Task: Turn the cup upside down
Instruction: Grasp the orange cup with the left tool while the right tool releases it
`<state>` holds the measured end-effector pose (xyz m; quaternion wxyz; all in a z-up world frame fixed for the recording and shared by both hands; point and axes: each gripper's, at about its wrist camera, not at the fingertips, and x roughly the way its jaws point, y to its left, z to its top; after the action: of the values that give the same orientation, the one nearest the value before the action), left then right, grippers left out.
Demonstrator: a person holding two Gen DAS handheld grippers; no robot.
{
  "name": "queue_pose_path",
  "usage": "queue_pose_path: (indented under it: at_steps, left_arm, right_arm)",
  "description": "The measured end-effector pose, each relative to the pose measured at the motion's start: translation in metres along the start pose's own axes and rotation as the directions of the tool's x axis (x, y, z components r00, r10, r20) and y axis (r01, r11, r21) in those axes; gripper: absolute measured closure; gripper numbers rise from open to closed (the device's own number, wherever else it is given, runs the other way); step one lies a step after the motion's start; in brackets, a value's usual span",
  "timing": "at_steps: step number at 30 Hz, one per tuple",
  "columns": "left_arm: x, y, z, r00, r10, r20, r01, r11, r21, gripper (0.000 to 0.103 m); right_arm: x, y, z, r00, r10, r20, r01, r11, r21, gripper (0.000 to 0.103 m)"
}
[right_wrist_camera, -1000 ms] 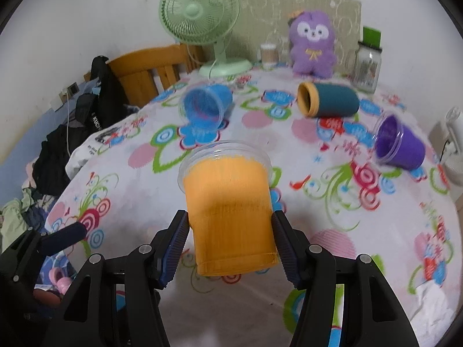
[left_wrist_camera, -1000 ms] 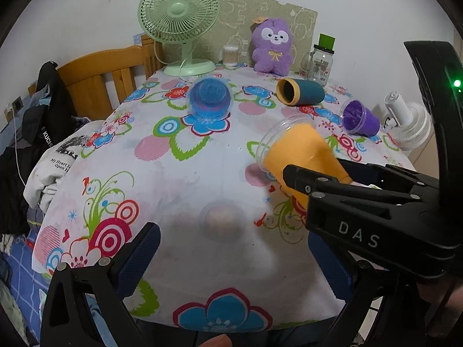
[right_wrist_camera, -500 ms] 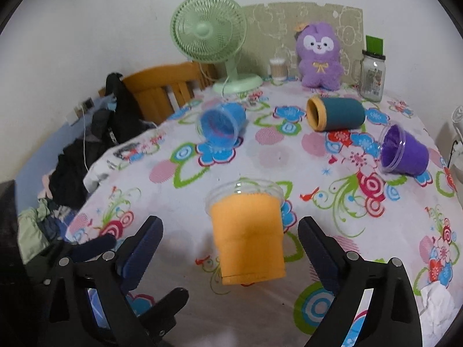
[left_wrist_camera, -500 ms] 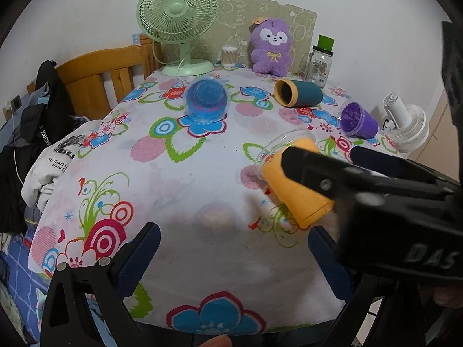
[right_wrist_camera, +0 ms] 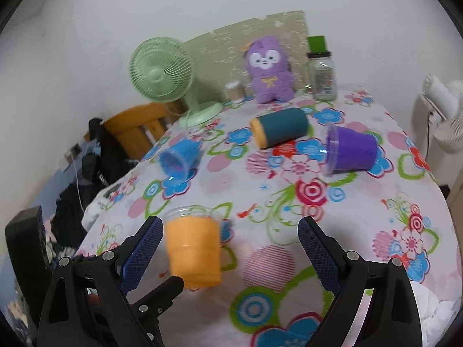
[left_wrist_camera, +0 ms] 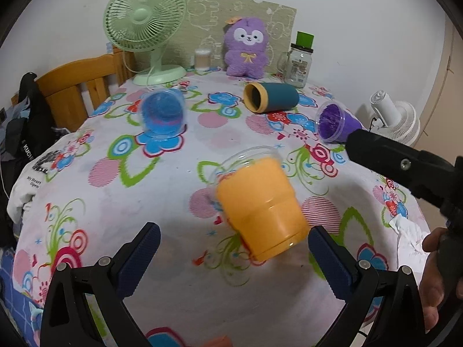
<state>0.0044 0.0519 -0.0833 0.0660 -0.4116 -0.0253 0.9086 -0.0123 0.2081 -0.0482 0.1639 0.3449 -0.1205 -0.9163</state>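
An orange cup (left_wrist_camera: 259, 202) with a clear rim stands upside down on the flowered tablecloth (left_wrist_camera: 115, 211), rim on the cloth. It also shows in the right wrist view (right_wrist_camera: 192, 248). My left gripper (left_wrist_camera: 234, 260) is open and empty, just in front of the cup. My right gripper (right_wrist_camera: 231, 251) is open and empty, with the cup near its left finger (right_wrist_camera: 141, 248). A blue cup (left_wrist_camera: 163, 112), a teal cup (left_wrist_camera: 270, 97) and a purple cup (left_wrist_camera: 335, 123) lie on their sides farther back.
A green fan (left_wrist_camera: 146, 29), a purple plush toy (left_wrist_camera: 246, 47), a glass jar (left_wrist_camera: 299, 59) and a small container (left_wrist_camera: 201, 59) stand at the table's far edge. A wooden chair (left_wrist_camera: 75, 84) is at the left. A white fan (left_wrist_camera: 396, 118) stands at the right. A crumpled tissue (left_wrist_camera: 408, 231) lies at the right edge.
My right gripper opened and let go of the orange cup, then drew back to the right. The cup now stands on the cloth. My left gripper came closer to it.
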Motion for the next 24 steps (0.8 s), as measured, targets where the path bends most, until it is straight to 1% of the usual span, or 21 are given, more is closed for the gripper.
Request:
queue_pose_path:
  at_steps: [5, 9, 12, 16, 17, 19, 21, 24]
  left_arm:
    - [0.008, -0.007, 0.002, 1.0, -0.006, -0.013, 0.006, 1.0, 0.0, 0.0]
    - [0.013, -0.007, 0.003, 1.0, -0.009, -0.02, 0.009, 1.0, -0.014, 0.006]
    - [0.016, -0.005, 0.003, 0.999, -0.026, -0.028, 0.025, 0.999, -0.028, 0.008]
    - [0.017, -0.006, 0.003, 0.999, -0.028, -0.036, 0.028, 0.999, -0.024, 0.028]
    - [0.017, -0.006, 0.003, 0.999, -0.028, -0.038, 0.027, 0.999, -0.021, 0.031]
    - [0.016, -0.005, 0.002, 0.999, -0.028, -0.037, 0.028, 0.999, -0.022, 0.044]
    - [0.016, -0.003, 0.003, 0.999, -0.032, -0.032, 0.031, 0.999, -0.032, 0.048]
    - [0.014, 0.0, 0.004, 0.999, -0.023, -0.025, 0.022, 0.999, -0.039, 0.049]
  right_arm:
    - [0.002, -0.013, -0.002, 1.0, -0.007, -0.006, 0.007, 1.0, 0.017, 0.007]
    - [0.007, -0.016, -0.003, 1.0, -0.001, -0.013, 0.002, 1.0, 0.015, 0.007]
    - [0.009, -0.016, -0.003, 1.0, 0.002, -0.016, -0.002, 1.0, 0.013, 0.007]
    - [0.011, -0.015, -0.003, 1.0, 0.004, -0.022, -0.003, 1.0, 0.015, 0.007]
    - [0.011, -0.015, -0.003, 1.0, 0.004, -0.022, -0.004, 1.0, 0.016, 0.007]
    - [0.012, -0.015, -0.003, 1.0, 0.006, -0.022, -0.006, 1.0, 0.018, 0.007]
    - [0.012, -0.015, -0.003, 1.0, 0.007, -0.021, -0.007, 1.0, 0.016, 0.007]
    - [0.012, -0.014, -0.003, 1.0, 0.009, -0.022, -0.008, 1.0, 0.018, 0.007]
